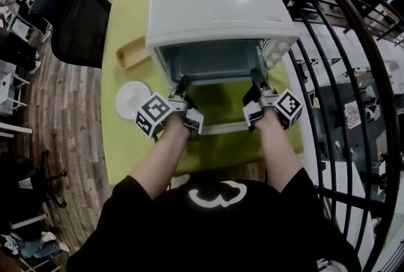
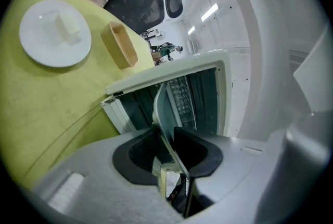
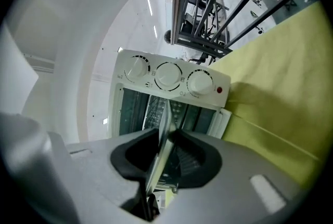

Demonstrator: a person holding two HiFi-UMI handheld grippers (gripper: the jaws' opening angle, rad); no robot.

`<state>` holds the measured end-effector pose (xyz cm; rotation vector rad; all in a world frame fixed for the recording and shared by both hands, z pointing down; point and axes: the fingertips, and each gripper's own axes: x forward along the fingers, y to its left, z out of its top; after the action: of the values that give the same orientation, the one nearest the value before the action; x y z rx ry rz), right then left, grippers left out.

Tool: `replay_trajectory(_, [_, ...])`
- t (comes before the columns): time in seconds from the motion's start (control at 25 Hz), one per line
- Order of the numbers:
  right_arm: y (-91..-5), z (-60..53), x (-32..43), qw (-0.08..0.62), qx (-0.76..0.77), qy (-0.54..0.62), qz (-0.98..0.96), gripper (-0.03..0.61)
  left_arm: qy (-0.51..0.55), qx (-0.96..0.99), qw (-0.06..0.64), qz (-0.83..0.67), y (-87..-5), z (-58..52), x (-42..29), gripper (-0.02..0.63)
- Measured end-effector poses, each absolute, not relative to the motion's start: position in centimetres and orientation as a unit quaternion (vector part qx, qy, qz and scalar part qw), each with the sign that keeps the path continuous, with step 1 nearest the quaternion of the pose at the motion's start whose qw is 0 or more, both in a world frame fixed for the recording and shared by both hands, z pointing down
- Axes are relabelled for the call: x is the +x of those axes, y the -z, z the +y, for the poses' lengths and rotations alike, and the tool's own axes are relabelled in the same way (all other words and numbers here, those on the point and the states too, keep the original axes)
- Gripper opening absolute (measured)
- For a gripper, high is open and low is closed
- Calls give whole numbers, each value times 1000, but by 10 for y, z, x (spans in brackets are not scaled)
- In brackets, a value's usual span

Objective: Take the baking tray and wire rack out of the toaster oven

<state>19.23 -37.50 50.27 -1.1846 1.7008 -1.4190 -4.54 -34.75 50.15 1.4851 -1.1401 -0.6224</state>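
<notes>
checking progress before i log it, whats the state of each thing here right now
toaster oven door: open, folded down flat
baking tray: clamped at its front edge by both grippers, its far end in the oven mouth
wire rack: inside the oven, not gripped
left gripper: shut on the baking tray
right gripper: shut on the baking tray
white plate: on the table, a pale block on it
wooden tray: on the table, looks empty

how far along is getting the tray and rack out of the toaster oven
Done: the glass door of the white toaster oven is down. In hand: left tongs and right tongs both clamp the thin metal baking tray at its front edge. Left: drawing it out, then the wire rack inside.
</notes>
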Motion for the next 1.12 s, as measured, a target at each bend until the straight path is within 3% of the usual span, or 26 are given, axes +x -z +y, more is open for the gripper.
replay_trajectory(1.12, [-504,-248,208,303,-430,534,662,104,265,618,560,-484,-506,-216,-30,103])
